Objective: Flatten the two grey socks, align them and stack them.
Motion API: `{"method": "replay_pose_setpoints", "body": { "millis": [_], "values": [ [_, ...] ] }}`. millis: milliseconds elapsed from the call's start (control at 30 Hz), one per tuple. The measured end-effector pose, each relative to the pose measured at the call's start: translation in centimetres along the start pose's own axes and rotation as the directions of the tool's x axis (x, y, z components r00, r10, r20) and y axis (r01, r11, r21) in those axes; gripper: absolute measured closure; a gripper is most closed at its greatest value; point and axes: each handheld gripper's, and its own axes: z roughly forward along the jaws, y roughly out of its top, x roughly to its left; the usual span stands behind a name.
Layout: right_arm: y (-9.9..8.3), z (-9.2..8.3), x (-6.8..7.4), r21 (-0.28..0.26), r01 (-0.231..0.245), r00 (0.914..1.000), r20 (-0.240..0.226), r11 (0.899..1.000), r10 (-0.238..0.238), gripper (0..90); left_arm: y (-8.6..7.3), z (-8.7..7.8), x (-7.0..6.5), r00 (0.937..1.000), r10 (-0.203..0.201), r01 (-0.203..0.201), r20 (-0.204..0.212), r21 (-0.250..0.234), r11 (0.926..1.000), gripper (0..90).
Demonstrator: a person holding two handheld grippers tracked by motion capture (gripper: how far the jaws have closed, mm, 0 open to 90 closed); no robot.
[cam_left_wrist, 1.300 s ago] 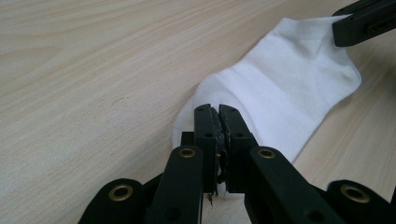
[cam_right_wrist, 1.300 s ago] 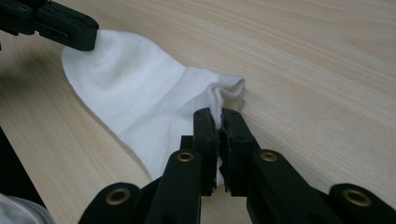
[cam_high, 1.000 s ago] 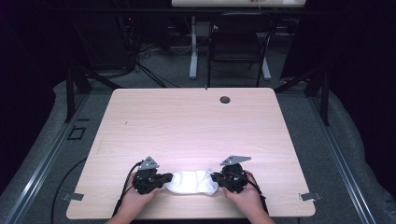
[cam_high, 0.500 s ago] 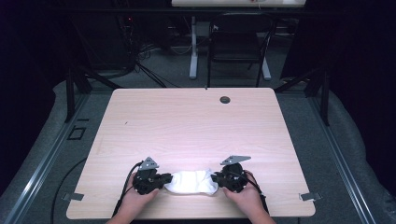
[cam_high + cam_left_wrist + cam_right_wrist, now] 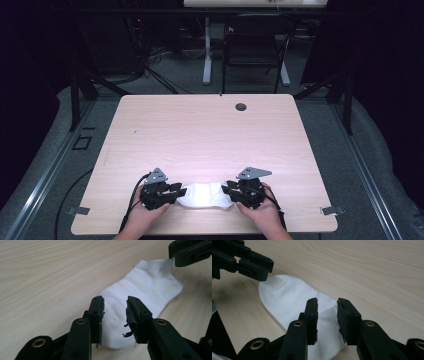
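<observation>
Left gripper view shows the left hand-held gripper (image 5: pixel 114 315) with its two black jaws standing a narrow gap apart, straddling the near end of a flat white cotton ankle sock (image 5: pixel 140 302) without pinching it. In the right gripper view, the right hand-held gripper (image 5: pixel 327 315) stands the same way, jaws slightly parted over the opposite end of the sock, nothing clamped between them.

The likeliest slip, as I judge it, is a jaw closing on a single layer of fabric, or on none at all: the sock lies flat against the tabletop (image 5: pixel 210 135), so a jaw that does not get under the edge would merely skid over the cloth. The frayed, torn padding on the inner faces of the left jaws could also snag the knit or grip unevenly. If one side bites and the other misses, the sock would likely drag sideways and bunch.

In the high view, the sock sits at the lower centre of the frame, near the tabletop's front edge, stretched between the left hand-held gripper at lower left of centre and the right one at lower right of centre, each touching or just over one end. The rounded toe points toward the left one.
</observation>
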Motion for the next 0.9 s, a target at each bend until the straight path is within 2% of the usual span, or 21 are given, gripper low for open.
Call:
{"method": "replay_pose_setpoints", "body": {
  "millis": [67, 167, 367, 400, 600, 900],
  "values": [
    [0.0, 0.5, 0.6, 0.018, 0.036, 0.9992, -0.015, 0.999, -0.036, 69.6, -0.1, 0.2, -0.2, 0.9999, 0.017, -0.017, 0.0, 0.011, 0.9998, 65.5],
    [-0.2, 1.1, 1.0, 0.052, 0.076, 0.9971, 0.001, 0.996, -0.077, 69.3, -0.3, 0.5, -0.3, 0.9998, 0.019, -0.019, 0.01, 0.029, 0.9994, 65.4],
    [-0.5, 1.5, 0.6, 0.093, 0.064, 0.9978, 0.013, 0.994, -0.065, 68.8, -0.6, 0.9, -0.2, 0.9995, 0.029, -0.029, 0.011, 0.047, 0.9984, 65.4],
    [-0.6, 1.6, 0.5, 0.094, 0.056, 0.9982, 0.016, 0.994, -0.058, 68.8, -0.7, 1.0, -0.2, 0.9995, 0.03, -0.03, 0.001, 0.052, 0.9982, 65.4],
    [-1.2, 2.2, 0.3, 0.152, 0.045, 0.9985, 0.023, 0.987, -0.05, 68.9, -1.0, 1.1, -0.2, 0.9995, 0.031, -0.032, 0.008, 0.07, 0.997, 65.3],
    [-1.3, 2.5, 0.0, 0.153, 0.019, 0.9995, 0.023, 0.988, -0.023, 69.4, -1.2, 1.4, -0.1, 0.9994, 0.034, -0.034, 0.003, 0.086, 0.9957, 65.2]
  ]
}}
